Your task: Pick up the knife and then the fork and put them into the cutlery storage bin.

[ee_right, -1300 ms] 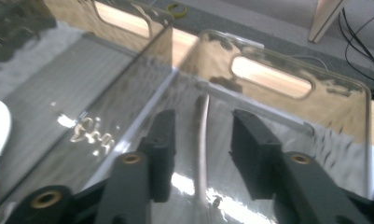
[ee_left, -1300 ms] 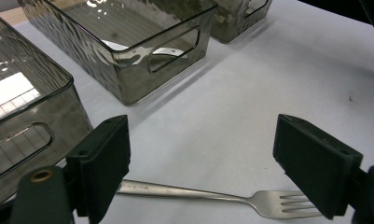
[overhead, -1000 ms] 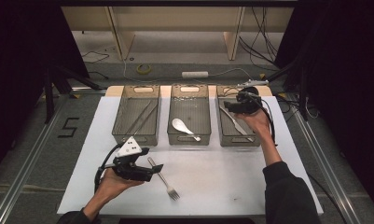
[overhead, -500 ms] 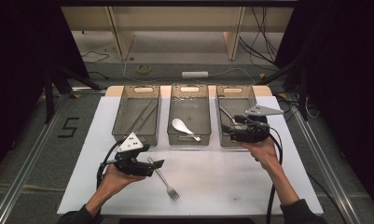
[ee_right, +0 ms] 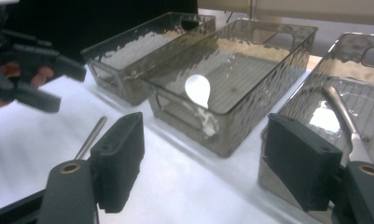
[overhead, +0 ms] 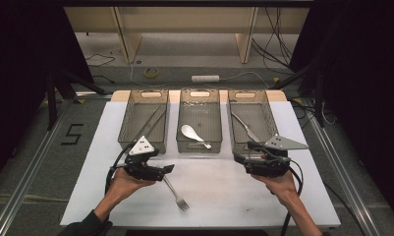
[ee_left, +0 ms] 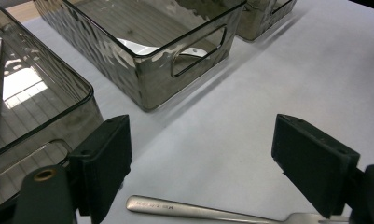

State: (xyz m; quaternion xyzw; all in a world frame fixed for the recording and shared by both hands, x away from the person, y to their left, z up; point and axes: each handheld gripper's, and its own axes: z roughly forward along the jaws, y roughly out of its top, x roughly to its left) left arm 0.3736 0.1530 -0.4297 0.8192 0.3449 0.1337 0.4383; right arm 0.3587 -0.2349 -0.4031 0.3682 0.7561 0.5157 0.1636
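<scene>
A metal fork point(overhead: 175, 192) lies on the white table top point(overhead: 224, 201), its handle point(ee_left: 198, 211) just below and between my left gripper's jaws. My left gripper point(overhead: 166, 168) stands open above that handle, holding nothing. My right gripper point(overhead: 238, 158) is open and empty too, in front of the right bin point(overhead: 270, 115). A knife point(overhead: 244, 127) lies in that bin. The middle bin point(overhead: 199, 146) holds a white spoon point(overhead: 192, 133). In the right gripper view I see the spoon point(ee_right: 197, 89), the knife point(ee_right: 343, 112) and the fork's handle point(ee_right: 91, 136).
Three smoky clear bins stand in a row at the back of the table; the left bin point(overhead: 126, 129) holds thin metal sticks point(overhead: 150, 123). Dark curtains flank the table. Cables and a roll of tape point(overhead: 152, 72) lie on the floor behind it.
My right gripper has drawn back from over the right bin to the table just in front of it, empty. The left gripper has barely moved beside the fork.
</scene>
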